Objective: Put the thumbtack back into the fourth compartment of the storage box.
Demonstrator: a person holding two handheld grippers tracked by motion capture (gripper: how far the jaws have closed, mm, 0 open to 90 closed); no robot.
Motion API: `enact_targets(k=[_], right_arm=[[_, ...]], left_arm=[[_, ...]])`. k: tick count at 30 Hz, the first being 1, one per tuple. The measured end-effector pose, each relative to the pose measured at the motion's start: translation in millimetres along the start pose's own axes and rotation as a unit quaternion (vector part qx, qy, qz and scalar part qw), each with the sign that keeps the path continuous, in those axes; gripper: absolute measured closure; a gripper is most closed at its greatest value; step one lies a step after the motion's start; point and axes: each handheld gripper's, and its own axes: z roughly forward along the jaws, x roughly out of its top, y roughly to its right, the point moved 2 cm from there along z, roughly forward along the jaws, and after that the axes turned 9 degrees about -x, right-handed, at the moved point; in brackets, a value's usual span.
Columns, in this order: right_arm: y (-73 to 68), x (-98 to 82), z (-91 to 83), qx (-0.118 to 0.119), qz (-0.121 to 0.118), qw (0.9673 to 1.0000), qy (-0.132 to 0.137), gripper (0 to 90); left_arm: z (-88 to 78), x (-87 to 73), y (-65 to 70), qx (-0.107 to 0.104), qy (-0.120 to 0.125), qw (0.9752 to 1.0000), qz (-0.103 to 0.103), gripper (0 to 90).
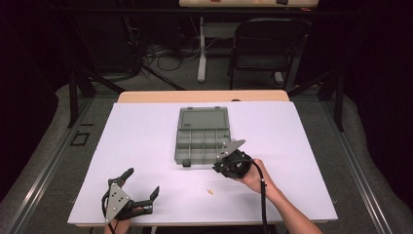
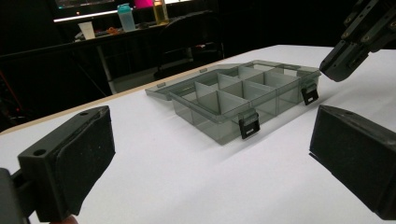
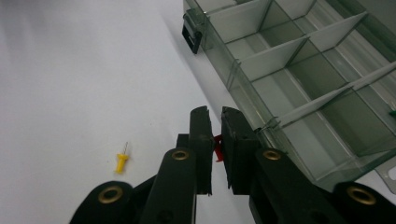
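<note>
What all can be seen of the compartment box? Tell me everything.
The compartment box is smoky translucent grey plastic, lying open and flat on the white table sheet, its lid folded back flat behind it. Thin dividers split the tray into a grid of compartments that look empty. Two black latches hang from its near wall. The right gripper hovers beside that wall.

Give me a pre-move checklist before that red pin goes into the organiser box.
1. Grip: right gripper shut on small red push pin - ok.
2. Lid of the clear grey plastic compartment box open, laid flat behind - ok.
3. Compartments near the right gripper look empty - ok.
4. Right gripper over a compartment: sits at the box's near rim - not ok.
5. Left gripper open, apart from the box - ok.
6. Yellow push pin loose on the white table, left for later - ok.
</note>
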Motion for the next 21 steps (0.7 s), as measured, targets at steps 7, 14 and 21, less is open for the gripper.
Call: enact_targets(k=[7, 14, 21], right_arm=[[8.8, 0.9, -8.2, -0.016, 0.01, 0.9998, 0.011, 83.1], [17.3, 0.9, -16.1, -0.031, 0.019, 0.9991, 0.021, 83.2], [22.4, 0.7, -18.8, -0.041, 0.024, 0.9985, 0.025, 83.1]], left_arm=[[0.4, -0.1, 0.6, -0.001, -0.001, 1.0, 0.001, 0.0], [0.7, -0.1, 0.5, -0.001, -0.001, 1.0, 0.0, 0.0], [2.2, -0.1, 0.9, -0.004, -0.001, 1.0, 0.0, 0.0]])
